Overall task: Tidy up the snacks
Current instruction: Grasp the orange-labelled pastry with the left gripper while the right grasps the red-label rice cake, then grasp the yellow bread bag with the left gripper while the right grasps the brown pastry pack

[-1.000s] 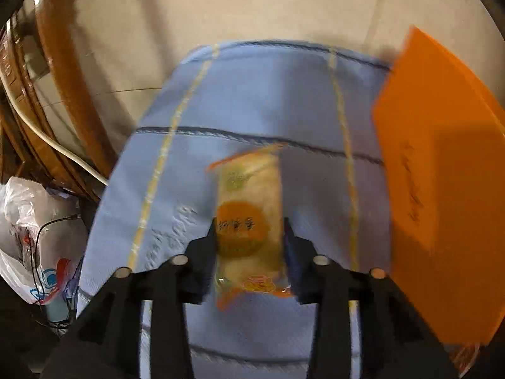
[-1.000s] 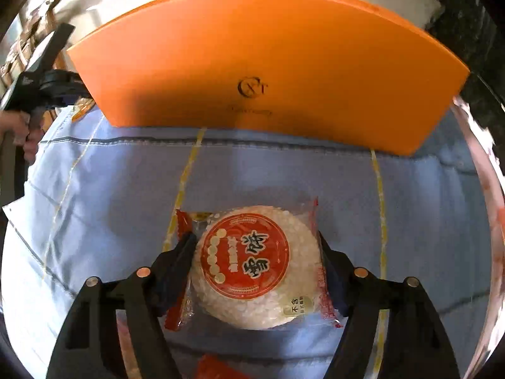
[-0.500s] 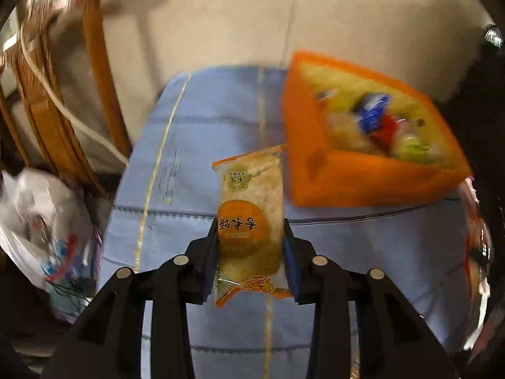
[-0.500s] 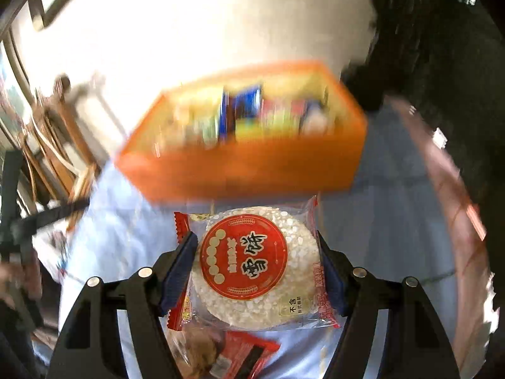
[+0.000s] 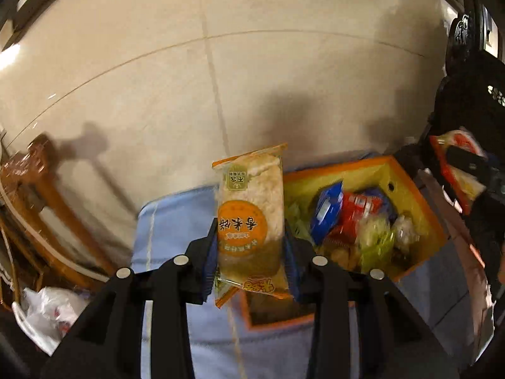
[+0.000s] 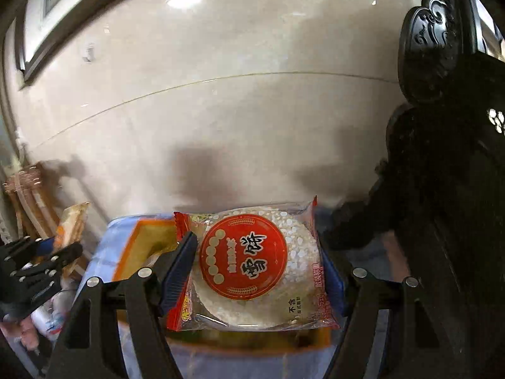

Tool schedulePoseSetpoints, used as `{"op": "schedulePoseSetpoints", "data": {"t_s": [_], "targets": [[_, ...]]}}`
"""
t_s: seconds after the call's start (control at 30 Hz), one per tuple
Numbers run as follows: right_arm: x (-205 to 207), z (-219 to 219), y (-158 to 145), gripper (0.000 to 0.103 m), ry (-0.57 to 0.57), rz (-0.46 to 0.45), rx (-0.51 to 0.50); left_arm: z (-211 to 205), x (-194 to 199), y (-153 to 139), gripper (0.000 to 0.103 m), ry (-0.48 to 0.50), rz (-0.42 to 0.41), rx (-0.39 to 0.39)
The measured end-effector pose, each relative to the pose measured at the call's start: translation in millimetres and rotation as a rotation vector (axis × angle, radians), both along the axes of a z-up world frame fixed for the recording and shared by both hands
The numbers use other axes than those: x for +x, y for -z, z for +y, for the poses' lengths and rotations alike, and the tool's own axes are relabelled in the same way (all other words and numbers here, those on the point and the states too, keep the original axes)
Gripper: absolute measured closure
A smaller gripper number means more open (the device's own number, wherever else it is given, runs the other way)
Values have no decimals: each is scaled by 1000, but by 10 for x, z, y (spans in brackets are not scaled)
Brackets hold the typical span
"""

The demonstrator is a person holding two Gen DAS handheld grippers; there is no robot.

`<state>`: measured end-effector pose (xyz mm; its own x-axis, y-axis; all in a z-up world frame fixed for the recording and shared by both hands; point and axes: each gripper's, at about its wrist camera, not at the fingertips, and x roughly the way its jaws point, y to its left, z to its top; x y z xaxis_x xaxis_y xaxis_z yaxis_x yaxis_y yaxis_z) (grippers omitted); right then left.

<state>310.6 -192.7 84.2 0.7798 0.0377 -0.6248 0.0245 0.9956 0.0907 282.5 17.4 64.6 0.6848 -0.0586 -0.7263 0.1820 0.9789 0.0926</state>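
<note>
My left gripper (image 5: 251,252) is shut on a narrow orange-labelled rice cracker packet (image 5: 249,218), held upright in the air above the near left corner of the orange box (image 5: 423,202). That box sits on the blue cloth (image 5: 176,221) and holds several snack packets. My right gripper (image 6: 258,268) is shut on a round rice cracker packet with a red label (image 6: 252,265), held over the orange box (image 6: 132,252). In the left wrist view the right gripper's red packet (image 5: 457,164) shows at the right edge. The left gripper (image 6: 41,268) and its packet (image 6: 71,224) appear at the left in the right wrist view.
A pale tiled wall (image 5: 252,79) rises behind the table. A wooden chair (image 5: 47,195) and a white plastic bag (image 5: 44,312) stand at the left. Dark carved furniture (image 6: 442,126) fills the right side.
Both grippers have risen from just above the blue cloth with their packets still held. The orange box, seen from the side before, now lies below with its contents showing.
</note>
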Motion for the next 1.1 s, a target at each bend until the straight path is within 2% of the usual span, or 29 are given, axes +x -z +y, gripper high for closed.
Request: {"op": "schedulePoseSetpoints", "data": {"t_s": [0.03,0.07,0.1,0.17,0.27,0.3,0.37,0.47,0.5,0.57,0.63,0.7,0.73,0.8,0.87,0.93,0.97,1.0,1.03,1.07,1.1], "targets": [[76,-28,45,28,-18,19,41,-100,56,47,45,13,3,-7],[228,-9,126,12,-46,58,90,-183,130,116,4,18,15,-6],[318,-22,221,4,-57,121,99,-282,151,217,7,-9,13,37],[248,-24,310,4,-36,153,28,-336,42,341,4,4,13,77],[-276,-33,420,4,-40,199,-62,-307,-342,508,4,39,57,120],[-635,-42,511,4,-59,217,-76,-246,-586,570,4,55,70,114],[-1057,-35,679,4,-93,250,-82,-125,-1088,700,4,81,103,95],[-1833,17,1111,4,-135,357,-74,53,-1834,936,4,64,173,44],[-2139,24,1339,4,-116,413,-56,87,-2023,1012,4,71,205,17],[-2481,20,1689,4,-86,513,23,78,-2362,1168,4,100,278,-15],[-2681,30,1966,4,-78,576,89,11,-2696,1347,4,169,323,-24],[-2867,92,2128,4,-72,595,79,-137,-2905,1527,4,234,326,40],[-2882,105,2142,4,-76,584,74,-231,-2966,1591,4,257,304,79],[-2882,138,2137,4,-101,552,85,-352,-3030,1678,4,280,231,88],[-2874,185,2171,4,-116,551,73,-502,-2991,1838,4,302,266,98],[-2883,265,2281,3,-135,576,28,-559,-2966,2035,4,308,309,111],[-2918,323,2296,3,-144,554,-11,-563,-2995,2103,4,308,331,105],[-2984,381,2281,4,-151,500,-52,-500,-2973,2165,6,291,354,40],[-3006,390,2276,5,-151,490,-51,-447,-2935,2187,20,273,397,-26],[-3028,347,2256,18,-135,497,2,-377,-2887,2194,42,256,461,-125],[-3043,329,2229,29,-116,497,10,-308,-2844,2154,55,210,480,-159]]}}
